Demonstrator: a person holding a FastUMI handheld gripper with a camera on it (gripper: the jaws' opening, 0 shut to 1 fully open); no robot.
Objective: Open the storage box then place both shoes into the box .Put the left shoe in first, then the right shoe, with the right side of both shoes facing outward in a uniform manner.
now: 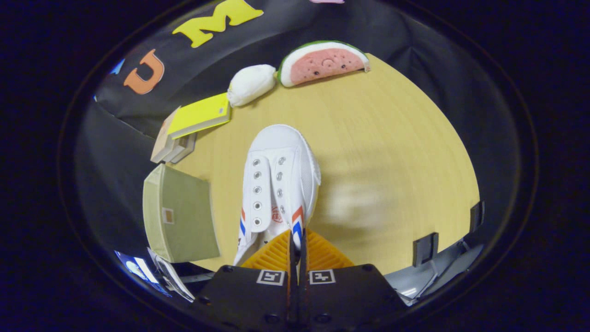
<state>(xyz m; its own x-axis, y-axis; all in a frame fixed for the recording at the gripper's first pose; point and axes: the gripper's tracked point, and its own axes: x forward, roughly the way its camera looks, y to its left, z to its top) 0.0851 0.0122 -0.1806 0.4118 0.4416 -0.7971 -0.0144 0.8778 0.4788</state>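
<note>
Gripper (297, 244) fingers are clenched on the side wall at the heel opening of a white canvas lace-less shoe (279, 180) with red-and-blue stripes, seen at frame centre above the wooden tabletop (392, 152). Light, pliable canvas is judged best pinched at this collar. An olive fabric storage box (177, 212) sits lower left; stacked books (191, 124), a white plush (251, 84) and a watermelon-slice plush (322, 62) lie beyond.

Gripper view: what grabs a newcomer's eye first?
The white shoe, held at its heel collar by the closed tongs and pointing away over the wooden table. Next the watermelon plush at the table's far edge, then the green storage box beside the shoe.
</note>
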